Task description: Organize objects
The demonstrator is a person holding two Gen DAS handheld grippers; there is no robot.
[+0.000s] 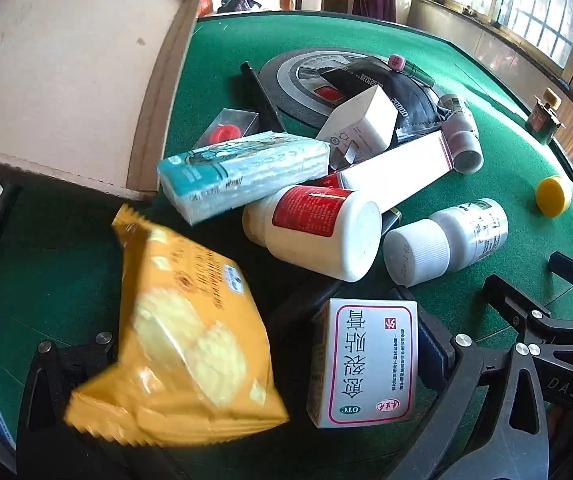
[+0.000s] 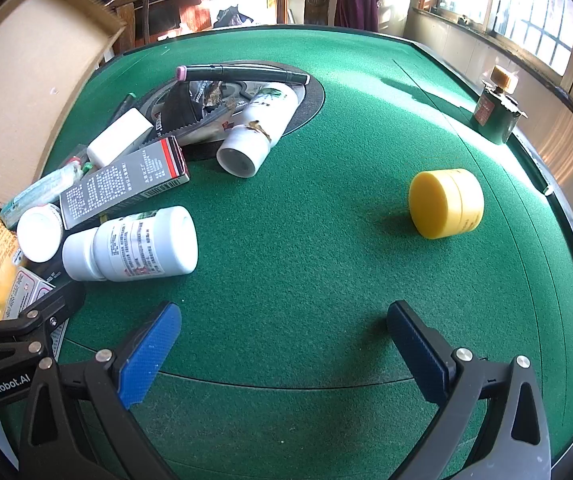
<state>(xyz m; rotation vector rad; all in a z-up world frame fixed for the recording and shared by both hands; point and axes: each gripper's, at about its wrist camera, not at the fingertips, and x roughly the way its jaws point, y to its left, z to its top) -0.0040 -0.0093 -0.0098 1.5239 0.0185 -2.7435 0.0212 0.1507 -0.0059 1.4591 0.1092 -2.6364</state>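
**Yellow packet next, box is close**

Cardboard box point(image 1: 66, 72) is the landmark. Just below it, left gripper point(image 1: 246, 360) spread wide w/ yellow snack packet point(image 1: 182, 328) and OTC carton point(image 1: 366, 360) between; grip unclear, packet blurred. Right of it, right gripper point(image 2: 282, 344) apart, empty. Pinch packet mid-body, lift clear.

Seen from the right wrist, the pile of bottles and boxes point(image 2: 134, 184) lies left of the round jar point(image 2: 446, 208), the cardboard box point(image 2: 26, 80) farther left
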